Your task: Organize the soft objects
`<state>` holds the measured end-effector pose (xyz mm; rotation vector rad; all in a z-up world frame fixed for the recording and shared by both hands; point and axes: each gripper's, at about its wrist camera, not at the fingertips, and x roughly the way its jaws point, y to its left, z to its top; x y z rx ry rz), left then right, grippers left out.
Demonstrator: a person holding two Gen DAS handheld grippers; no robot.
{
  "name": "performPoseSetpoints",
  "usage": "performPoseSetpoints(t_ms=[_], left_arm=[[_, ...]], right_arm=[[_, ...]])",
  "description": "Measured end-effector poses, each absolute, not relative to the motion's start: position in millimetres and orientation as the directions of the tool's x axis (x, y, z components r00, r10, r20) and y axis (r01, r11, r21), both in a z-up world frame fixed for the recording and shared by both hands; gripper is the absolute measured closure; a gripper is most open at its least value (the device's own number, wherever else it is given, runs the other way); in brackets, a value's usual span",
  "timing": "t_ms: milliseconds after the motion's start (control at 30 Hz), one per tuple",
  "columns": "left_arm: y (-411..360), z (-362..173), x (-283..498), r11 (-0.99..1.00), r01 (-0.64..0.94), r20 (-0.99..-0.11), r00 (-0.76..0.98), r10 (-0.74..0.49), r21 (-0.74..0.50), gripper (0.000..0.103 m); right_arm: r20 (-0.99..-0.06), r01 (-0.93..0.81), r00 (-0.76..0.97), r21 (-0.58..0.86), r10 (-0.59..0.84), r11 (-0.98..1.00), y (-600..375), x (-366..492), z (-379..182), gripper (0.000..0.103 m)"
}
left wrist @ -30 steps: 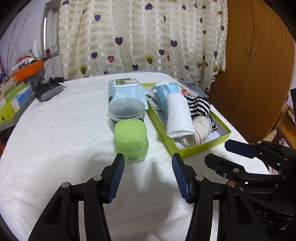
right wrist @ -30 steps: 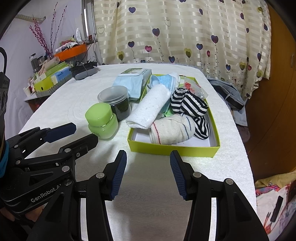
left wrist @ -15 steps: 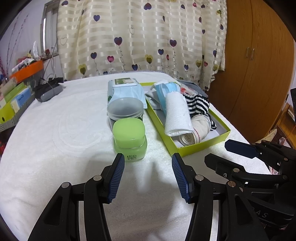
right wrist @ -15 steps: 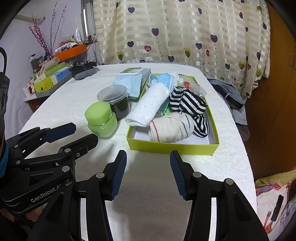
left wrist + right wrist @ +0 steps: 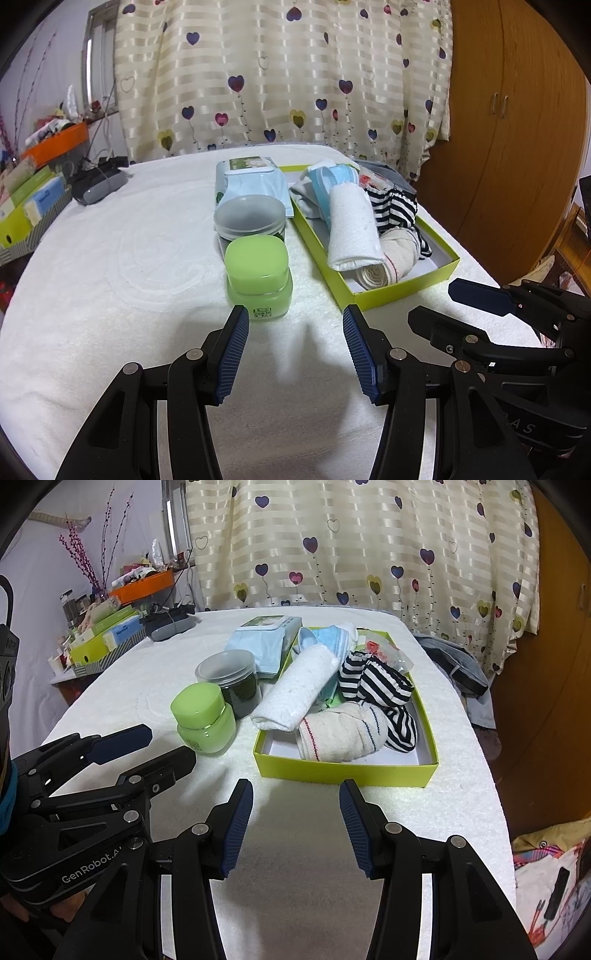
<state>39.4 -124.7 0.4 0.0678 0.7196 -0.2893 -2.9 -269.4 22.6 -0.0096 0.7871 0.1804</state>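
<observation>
Rolled towel [image 5: 295,690] lies lengthwise in green box [image 5: 343,770], pointing away; both tools apart, empty.

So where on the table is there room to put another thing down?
Bare cloth lies left of the green jar, toward the grey case, and between the box and both grippers' fingers. Inside the box it's crowded, apart from a near corner.
</observation>
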Motion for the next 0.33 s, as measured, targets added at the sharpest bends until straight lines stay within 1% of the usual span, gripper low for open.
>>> performPoseSetpoints(t_ms=[333], left_arm=[[-122.1, -2.3, 38.9, 0.957, 0.287, -0.654, 0.718, -0.24, -0.037, 0.052]], right_arm=[[-0.704, -0.163, 0.692, 0.064, 0.16, 0.985, -269.7, -6.1, 24.6, 0.053]])
